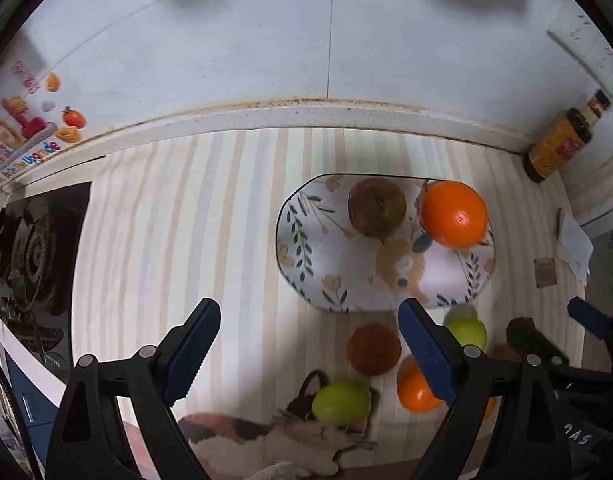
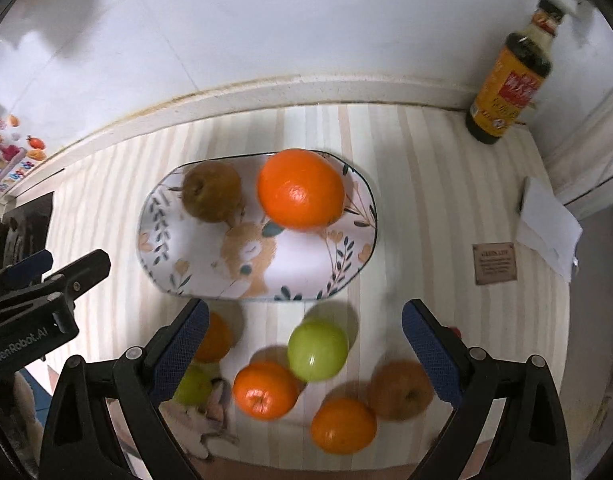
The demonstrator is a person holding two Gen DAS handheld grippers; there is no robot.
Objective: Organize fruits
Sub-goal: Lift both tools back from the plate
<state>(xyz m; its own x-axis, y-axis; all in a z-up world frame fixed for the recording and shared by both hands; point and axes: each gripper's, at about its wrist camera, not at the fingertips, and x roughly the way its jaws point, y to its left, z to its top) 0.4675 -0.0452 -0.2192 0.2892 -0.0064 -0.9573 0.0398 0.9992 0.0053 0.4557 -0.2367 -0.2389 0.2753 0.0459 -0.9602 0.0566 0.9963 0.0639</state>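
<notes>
Item: fruit sort, worktop [image 2: 446, 168] with striped covering.

Nearest — left tongs [image 1: 310, 344] and right tongs [image 2: 304, 332], both held above the worktop pointing steeply down, jaws apart, nothing between the pads.

Below them — loose fruit, still off the plate: green apple [image 2: 317, 350], mandarin [image 2: 265, 390], second orange [image 2: 343, 425], brown pear [image 2: 400, 390], a further orange [image 2: 215, 338] and a green fruit [image 2: 192, 386] part-hidden behind the right tongs' left finger.

Beyond — floral plate [image 2: 166, 240] carrying a large orange [image 2: 300, 188] and a brown pear [image 2: 211, 191], the two set just apart.

Farthest — sauce bottle [image 2: 506, 80] upright at the wall.

Risks, as judged: the loose fruit lies close together, so a descent on one piece may nudge its neighbours into a roll; round fruit set on the shallow plate may knock what already sits there; the two tongs work near each other and could clash.

View differences: the right wrist shows the whole loose cluster and a small card [image 2: 495, 263]; the left wrist alone shows the dark hob [image 1: 34, 248] and the cat picture [image 1: 290, 436] on the worktop.
</notes>
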